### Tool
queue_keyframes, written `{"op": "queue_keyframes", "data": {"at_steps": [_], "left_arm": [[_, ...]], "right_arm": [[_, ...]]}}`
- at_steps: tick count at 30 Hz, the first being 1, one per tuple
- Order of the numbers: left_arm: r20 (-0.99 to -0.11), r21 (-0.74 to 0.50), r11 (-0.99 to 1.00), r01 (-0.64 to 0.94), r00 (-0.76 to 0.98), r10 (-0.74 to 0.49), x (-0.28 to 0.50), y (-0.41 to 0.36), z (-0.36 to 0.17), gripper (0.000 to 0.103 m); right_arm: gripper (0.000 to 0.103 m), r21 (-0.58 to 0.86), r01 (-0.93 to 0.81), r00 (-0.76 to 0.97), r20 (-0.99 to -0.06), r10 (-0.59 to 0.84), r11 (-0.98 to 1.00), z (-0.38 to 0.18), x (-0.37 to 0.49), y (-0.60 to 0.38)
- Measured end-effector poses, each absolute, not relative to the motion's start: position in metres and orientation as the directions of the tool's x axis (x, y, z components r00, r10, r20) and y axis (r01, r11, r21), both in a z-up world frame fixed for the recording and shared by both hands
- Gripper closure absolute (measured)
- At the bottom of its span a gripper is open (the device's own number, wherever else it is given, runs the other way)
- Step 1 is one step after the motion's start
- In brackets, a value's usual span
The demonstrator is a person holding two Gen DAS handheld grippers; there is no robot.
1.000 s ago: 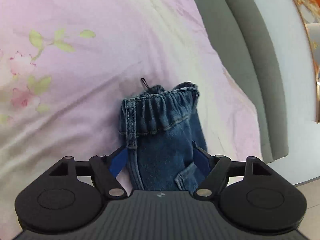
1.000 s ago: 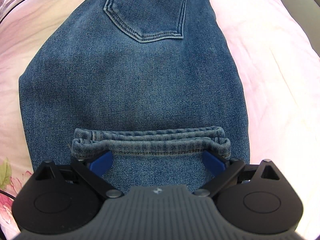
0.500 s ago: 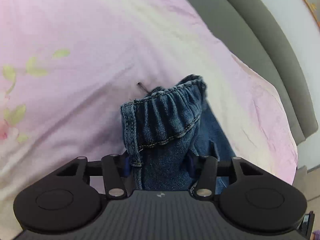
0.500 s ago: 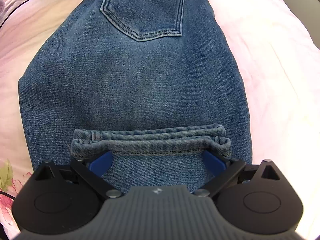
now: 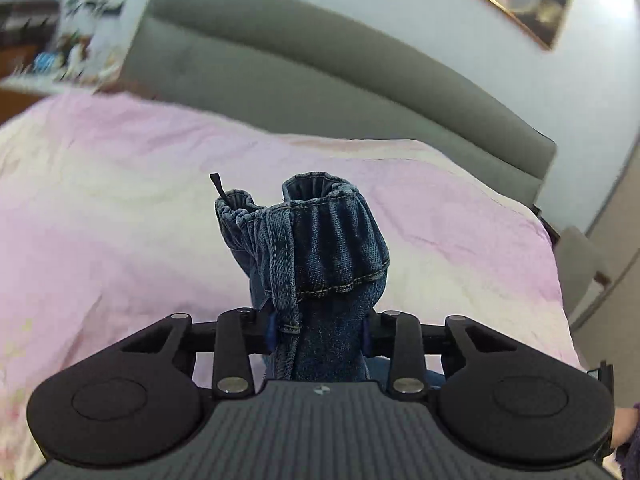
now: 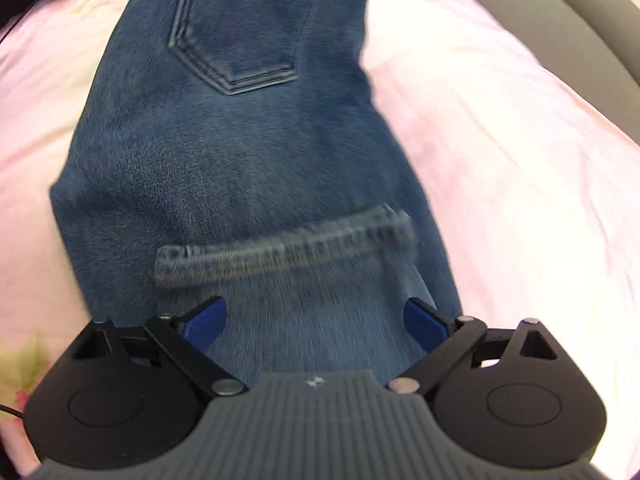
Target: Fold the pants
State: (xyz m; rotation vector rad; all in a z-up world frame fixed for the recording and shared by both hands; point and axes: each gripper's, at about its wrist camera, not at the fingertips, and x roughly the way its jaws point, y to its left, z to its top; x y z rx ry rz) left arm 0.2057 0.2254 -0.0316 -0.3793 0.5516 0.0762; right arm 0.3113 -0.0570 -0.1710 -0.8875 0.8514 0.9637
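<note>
The left gripper (image 5: 318, 330) is pinching the pants (image 6: 240, 152) by the waistband (image 5: 320, 232), raised above the bed (image 5: 100, 200), while the right gripper (image 6: 316, 320), fingers spread and empty, is hovering over the hem (image 6: 280, 252), probably needing to clamp it next.

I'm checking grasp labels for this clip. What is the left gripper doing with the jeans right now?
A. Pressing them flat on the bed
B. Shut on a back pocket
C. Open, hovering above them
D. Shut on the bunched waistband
D: the left gripper has its jaws closed tight on the jeans, with the gathered waistband standing up out of it above the pink bedsheet.
</note>
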Motion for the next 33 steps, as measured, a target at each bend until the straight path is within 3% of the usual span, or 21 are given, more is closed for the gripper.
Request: {"op": "queue_keyframes", "data": {"at_steps": [5,10,16,22,26,29,33], "left_arm": [[-0.494,-0.163,0.984,-0.074,0.869,-0.017,0.22,0.133,0.0,0.065],[-0.51,-0.005,0.999,0.032,0.859,-0.031,0.237,0.042,-0.002,0.066],[-0.57,0.166,0.967,0.194,0.819,-0.066,0.25,-0.061,-0.04,0.066],[-0.668,0.252,0.902,0.351,0.738,-0.101,0.249,-0.144,-0.105,0.067],[-0.72,0.273,0.874,0.401,0.688,-0.091,0.246,-0.168,-0.145,0.067],[-0.774,0.252,0.857,0.45,0.625,-0.101,0.247,-0.17,-0.169,0.063],[-0.783,0.222,0.847,0.482,0.606,-0.14,0.247,-0.166,-0.172,0.053]], "right_arm": [[0.011,-0.281,-0.868,0.411,-0.869,0.274,0.41,-0.154,0.292,-0.116],[0.011,-0.306,-0.831,0.445,-0.866,0.227,0.464,-0.15,0.27,-0.174],[0.012,-0.172,-0.741,0.407,-0.884,0.231,0.649,-0.155,0.261,-0.239],[0.014,-0.04,-0.594,0.433,-0.858,0.277,0.803,-0.152,0.26,-0.278],[0.025,-0.026,-0.545,0.431,-0.866,0.254,0.838,-0.156,0.258,-0.288],[0.025,-0.016,-0.536,0.435,-0.862,0.259,0.844,-0.156,0.252,-0.293],[0.025,-0.074,-0.541,0.448,-0.868,0.213,0.838,-0.152,0.244,-0.29]]}}
